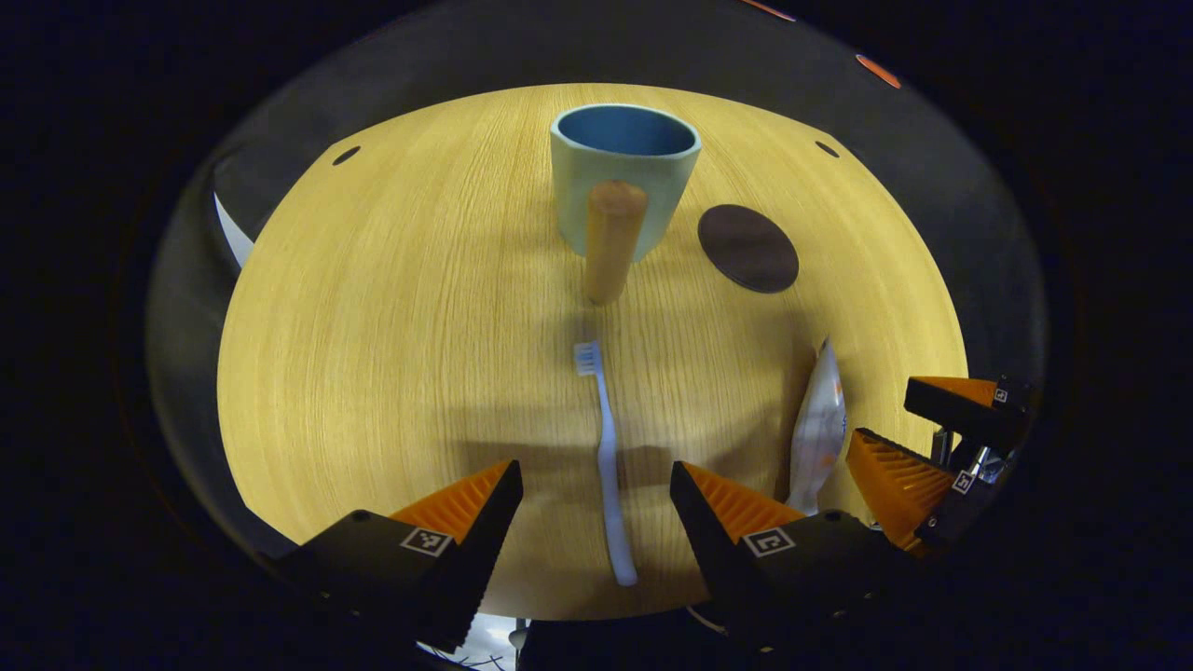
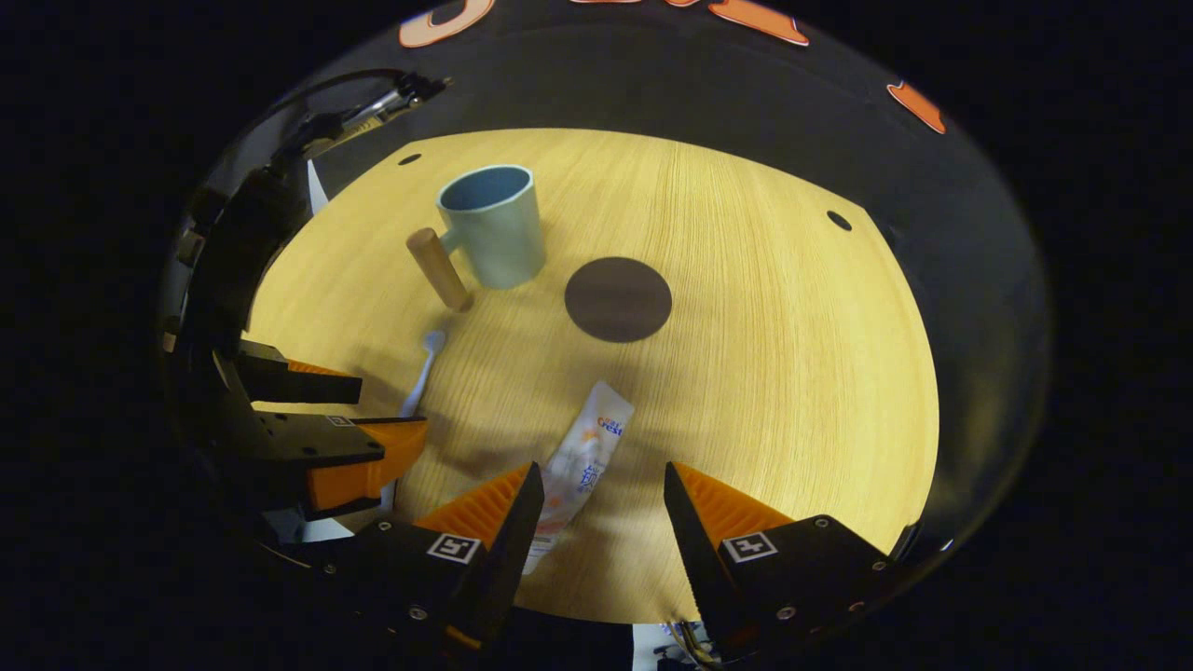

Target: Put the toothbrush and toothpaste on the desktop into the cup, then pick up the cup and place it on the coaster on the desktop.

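Toothbrush (image 1: pixel 608 457) lies flat on the wooden worktop (image 1: pixel 373 373), bristle head pointing toward the cup and handle running back between the fingers of the left tongs (image 1: pixel 596 485). Those tongs are spread wide, one finger on each side of the handle, neither touching it. Lined up this way, they look ready to come down and pinch the handle across its width.

In the right gripper view, the toothpaste (image 2: pixel 580 466) is a soft white tube lying flat, its near end reaching between the fingers of the right tongs (image 2: pixel 596 489). These tongs are also spread and grip nothing; whether the left finger brushes the tube cannot be told. The tube lies at a slant, so the tongs seem set to straddle it near its lower end.

The cup (image 1: pixel 623 177) stands upright and empty at the far side of the worktop, pale green outside, blue inside, with a stubby wooden handle (image 1: pixel 611 240) pointing toward the left tongs. Its open mouth faces up, clear for dropping both items in.

The coaster (image 1: pixel 747 248), a dark round disc, lies flat just beside the cup, apart from it and bare.

The toothbrush and toothpaste lie near each other, each before its own tongs, which suggests one hand will take each. Judging by this, the task is at its very start: nothing is yet in the cup.
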